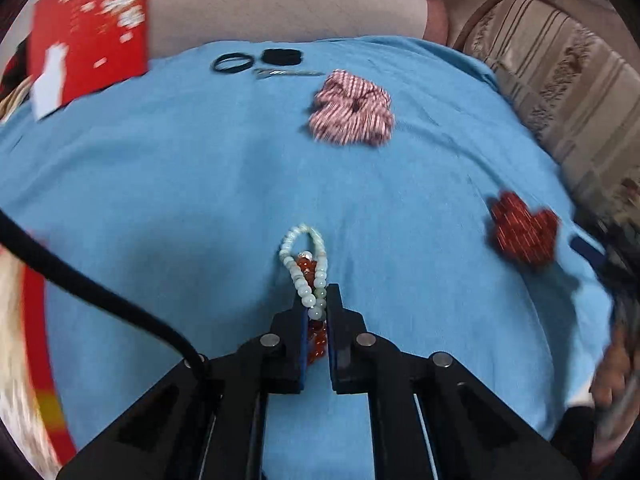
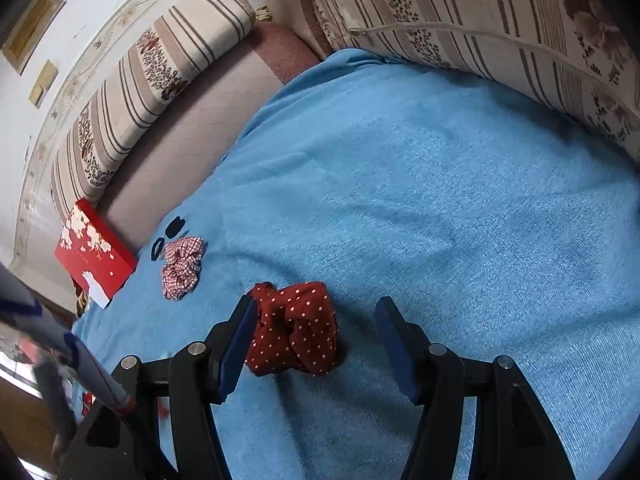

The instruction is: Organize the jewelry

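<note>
My left gripper point(image 1: 317, 300) is shut on two bead bracelets, a pale green one point(image 1: 306, 268) and an orange one point(image 1: 316, 340), held just above the blue cloth point(image 1: 200, 184). My right gripper point(image 2: 316, 312) is open, with its jaws on either side of a dark red dotted scrunchie point(image 2: 296, 328) that lies on the cloth; the same scrunchie shows at the right in the left wrist view point(image 1: 522, 230). A red-and-white checked scrunchie point(image 1: 352, 108) lies further back, also in the right wrist view point(image 2: 182, 266).
A red box with white blossoms point(image 1: 90, 28) stands at the cloth's far left edge point(image 2: 94, 254). Black hair ties point(image 1: 234, 63), a black band point(image 1: 282, 56) and a metal clip point(image 1: 288, 73) lie near the far edge. Striped sofa cushions point(image 2: 500, 28) border the cloth.
</note>
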